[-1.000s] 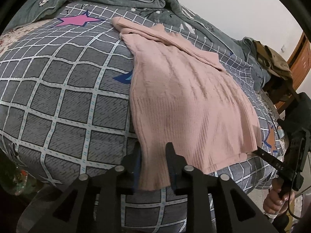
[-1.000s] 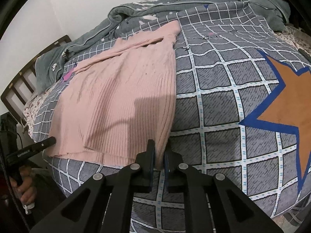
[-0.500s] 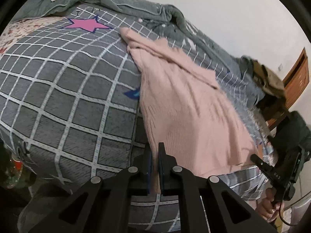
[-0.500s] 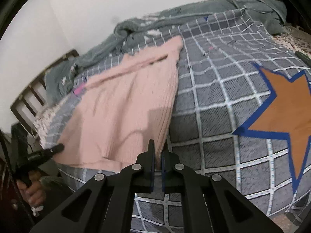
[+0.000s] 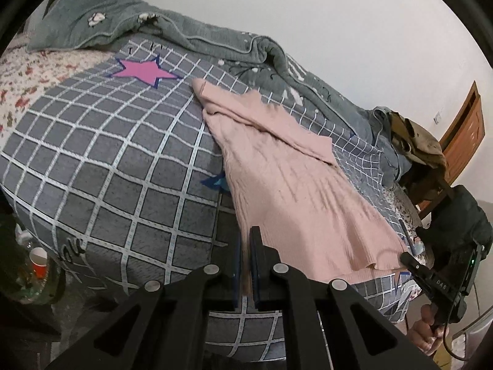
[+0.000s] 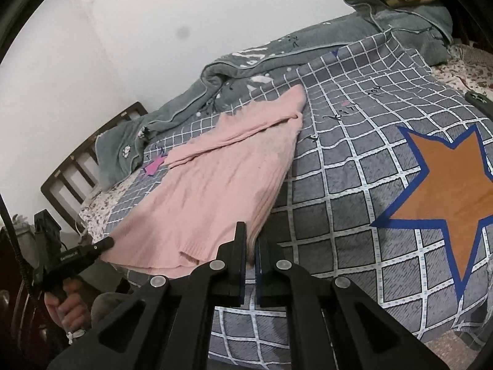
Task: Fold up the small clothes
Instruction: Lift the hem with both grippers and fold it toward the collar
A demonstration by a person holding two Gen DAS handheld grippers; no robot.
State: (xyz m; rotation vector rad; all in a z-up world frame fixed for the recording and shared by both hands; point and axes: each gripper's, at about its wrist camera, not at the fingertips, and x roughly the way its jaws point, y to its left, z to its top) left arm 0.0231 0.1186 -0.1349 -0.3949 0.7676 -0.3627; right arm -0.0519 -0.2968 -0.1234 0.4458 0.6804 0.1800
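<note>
Both claws are pinching the pink sweater [image 5: 286,182] hem: left gripper [image 5: 245,248] clamping one bottom corner, right gripper [image 6: 252,243] the other. Sweater is stretching ahead of each claw across the checked quilt [image 5: 123,166], hem lifting taut, likely for folding toward the collar.

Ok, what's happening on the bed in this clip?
A person with a gripper in each hand is folding a pink knit top spread on a grey checked blanket. The left gripper and the right gripper are each shut on a corner of its near hem, lifting that edge. No fold is made yet.
</note>
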